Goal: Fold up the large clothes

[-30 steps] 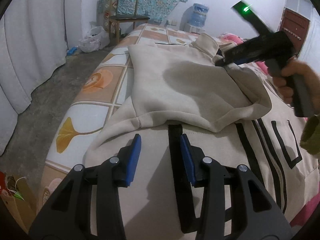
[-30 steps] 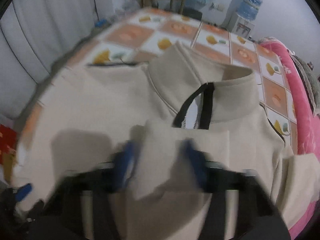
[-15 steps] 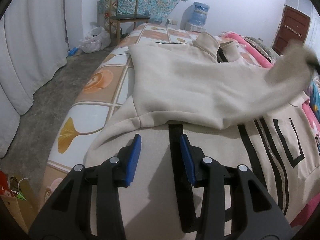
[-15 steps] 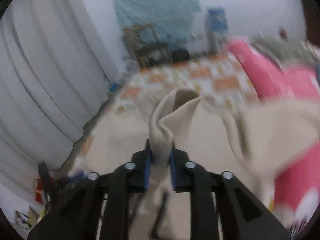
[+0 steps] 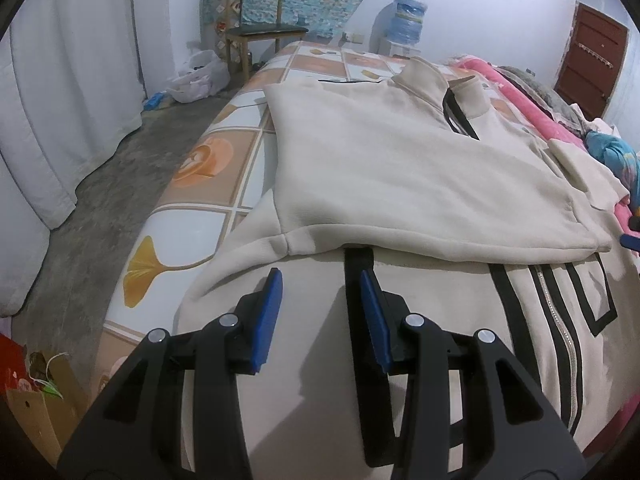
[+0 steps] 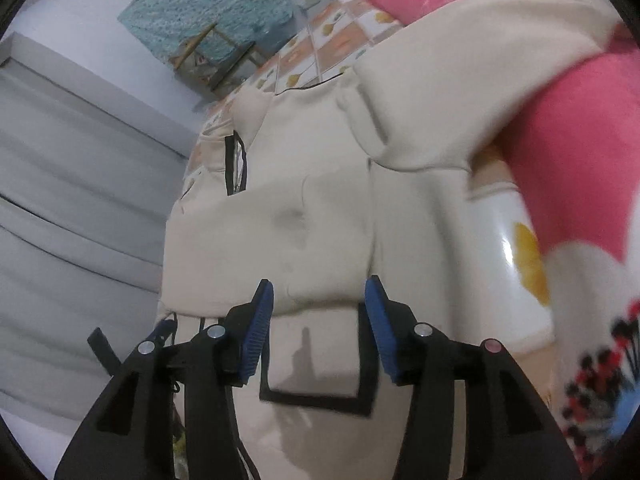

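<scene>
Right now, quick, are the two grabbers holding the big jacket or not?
Left gripper: open, holding nothing, above the cream jacket.
Right gripper: open, jaws just opened, nothing between them.

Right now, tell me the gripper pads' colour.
Blue pads, clearest in the left wrist view.

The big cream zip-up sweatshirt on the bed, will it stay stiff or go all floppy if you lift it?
Probably floppy: the cream zip-up sweatshirt already lies folded over itself in soft curves. It looks thick, so likely heavyish. It shouldn't slide much on the tiled-pattern bed cover.

Cream jacket (image 5: 400, 168) with black stripes on an orange-and-white tiled bedsheet (image 5: 224, 160).
</scene>
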### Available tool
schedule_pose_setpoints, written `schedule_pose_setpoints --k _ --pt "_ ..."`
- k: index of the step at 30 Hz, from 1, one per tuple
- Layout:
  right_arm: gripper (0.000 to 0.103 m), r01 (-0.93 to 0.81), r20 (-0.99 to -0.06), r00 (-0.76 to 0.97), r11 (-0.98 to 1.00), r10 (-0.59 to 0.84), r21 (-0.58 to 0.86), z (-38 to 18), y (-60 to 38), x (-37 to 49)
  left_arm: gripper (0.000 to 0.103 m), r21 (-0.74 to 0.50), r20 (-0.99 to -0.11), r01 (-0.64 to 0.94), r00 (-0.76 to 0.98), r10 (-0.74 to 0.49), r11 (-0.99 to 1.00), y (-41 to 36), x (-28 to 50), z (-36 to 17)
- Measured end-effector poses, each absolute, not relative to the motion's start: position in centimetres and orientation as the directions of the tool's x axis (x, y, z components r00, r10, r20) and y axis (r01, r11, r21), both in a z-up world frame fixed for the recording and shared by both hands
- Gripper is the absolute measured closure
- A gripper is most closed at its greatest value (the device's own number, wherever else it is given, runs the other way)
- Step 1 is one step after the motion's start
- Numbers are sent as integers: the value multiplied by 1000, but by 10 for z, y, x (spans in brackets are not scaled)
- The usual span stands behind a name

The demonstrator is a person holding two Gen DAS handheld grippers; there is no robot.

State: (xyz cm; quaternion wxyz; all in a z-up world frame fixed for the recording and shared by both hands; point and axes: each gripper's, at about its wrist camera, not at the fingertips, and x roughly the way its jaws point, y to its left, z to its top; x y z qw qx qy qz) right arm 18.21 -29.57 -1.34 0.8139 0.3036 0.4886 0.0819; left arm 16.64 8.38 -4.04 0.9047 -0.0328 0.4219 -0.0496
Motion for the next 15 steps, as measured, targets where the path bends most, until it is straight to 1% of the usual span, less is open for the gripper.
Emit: schedule_pose_setpoints --k 5,6,8,10,12,14,15 --pt "56 225 -808 454 829 375 511 -32 -299 219 64 -102 -759 61 641 -117 993 84 167 -41" --pt "56 238 -816 434 825 381 512 -40 -299 226 64 -102 -758 62 641 -118 993 84 167 -41" --pt "56 222 -803 399 803 442 552 -50 -295 236 64 -105 -757 63 642 -121 992 84 166 -41" --pt "56 216 -808 388 808 443 547 -51 -291 240 64 -107 -755 65 644 -124 992 85 166 -41" --pt "62 220 -818 384 819 427 530 -50 -289 243 64 -110 -753 66 646 -127 992 85 166 -41" --pt "80 222 -838 374 840 396 496 -50 -287 245 64 -114 -749 68 650 -131 991 86 165 -41" --pt "87 218 -848 364 849 386 481 -50 -285 245 64 -116 -747 70 652 -134 991 86 165 -41"
